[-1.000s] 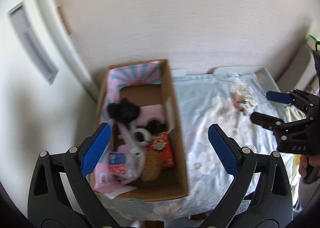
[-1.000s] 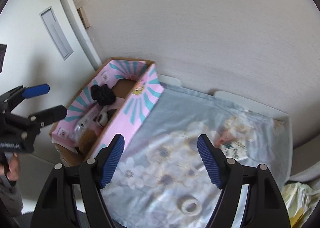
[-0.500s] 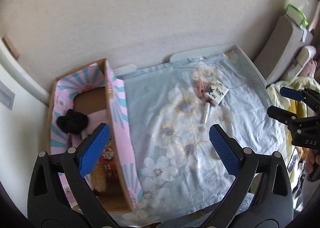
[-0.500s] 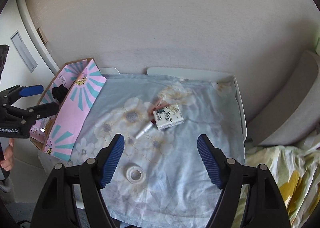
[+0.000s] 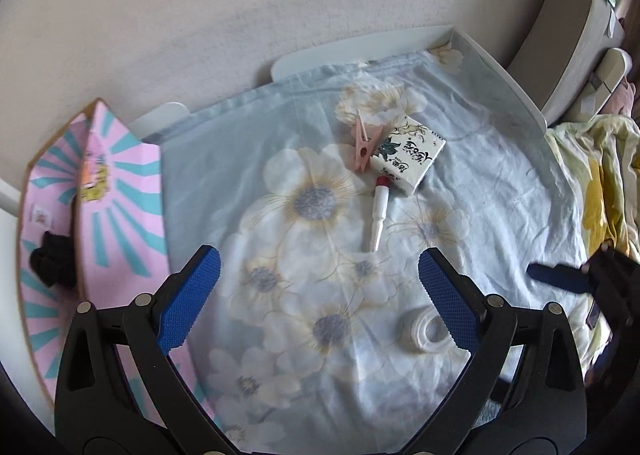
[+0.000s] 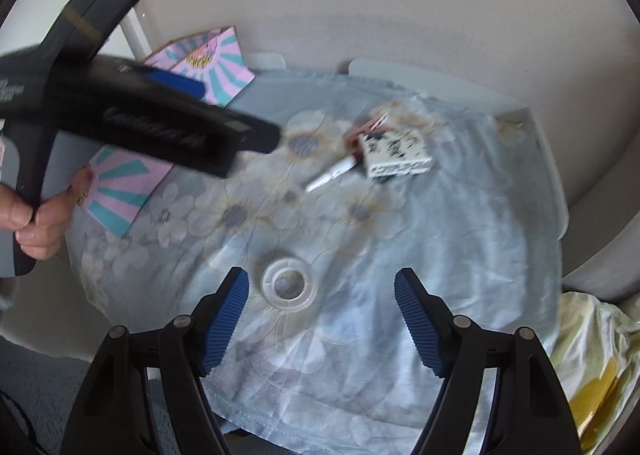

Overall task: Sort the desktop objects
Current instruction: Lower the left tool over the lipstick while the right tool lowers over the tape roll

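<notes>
On the flower-print cloth (image 5: 304,395) lie a pink clothespin (image 5: 365,142), a white tissue pack (image 5: 408,154), a white tube with a red cap (image 5: 379,213) and a clear tape roll (image 5: 424,329). My left gripper (image 5: 318,295) is open and empty above the cloth's middle. My right gripper (image 6: 322,321) is open and empty just right of the tape roll (image 6: 289,284). The tissue pack (image 6: 398,155) and tube (image 6: 333,174) lie farther back. The pink-and-teal cardboard box (image 5: 116,199) stands at the left with a black item (image 5: 54,261) inside.
The other gripper's blue finger (image 5: 560,280) shows at the right in the left wrist view. The left tool's black body (image 6: 132,123) crosses the right wrist view, held by a hand (image 6: 36,219). A wall runs behind the table. Yellow bedding (image 5: 604,179) lies at the right.
Both grippers have swung right from the box and down toward the cloth. The loose items now look larger, and the tape roll sits close to the right gripper.
</notes>
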The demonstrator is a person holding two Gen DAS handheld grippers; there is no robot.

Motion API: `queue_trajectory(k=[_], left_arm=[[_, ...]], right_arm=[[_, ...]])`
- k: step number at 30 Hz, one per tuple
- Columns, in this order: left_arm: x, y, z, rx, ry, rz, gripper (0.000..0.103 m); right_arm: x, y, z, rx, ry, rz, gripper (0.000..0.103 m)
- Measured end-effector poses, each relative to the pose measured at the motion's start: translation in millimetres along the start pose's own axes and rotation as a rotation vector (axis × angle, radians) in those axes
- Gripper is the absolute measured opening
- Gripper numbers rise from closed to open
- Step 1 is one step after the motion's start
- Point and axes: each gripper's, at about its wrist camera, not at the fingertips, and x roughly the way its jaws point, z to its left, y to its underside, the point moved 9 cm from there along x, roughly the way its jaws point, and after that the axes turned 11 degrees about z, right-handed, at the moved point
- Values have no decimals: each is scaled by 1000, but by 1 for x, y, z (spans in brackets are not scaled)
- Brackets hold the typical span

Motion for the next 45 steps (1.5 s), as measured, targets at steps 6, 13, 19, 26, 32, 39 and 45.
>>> queue_trajectory(k=[6,13,19,26,32,39,45], left_arm=[[32,-15,-8,-4,34,5,100],[55,-22,-10,-4,2,13,100],[59,-24,-16,-4,17,-8,98],[63,-27,-19,4,19,-19,86],[67,-25,-22,13,29,-15,70],[69,-24,-25,24,11,-28,67],[70,-27,-27,23,32,-34,58]], right_arm=[[25,5,14,-57,6,19,72],[37,7,20,-80,-15,29,67],[44,4,19,-98,-9,32,63],[49,3,21,-127,-3,29,57],[51,2,24,-130,-12,27,56],[51,3,27,-155,27,12,52],[50,3,28,-175,35,6,44]])
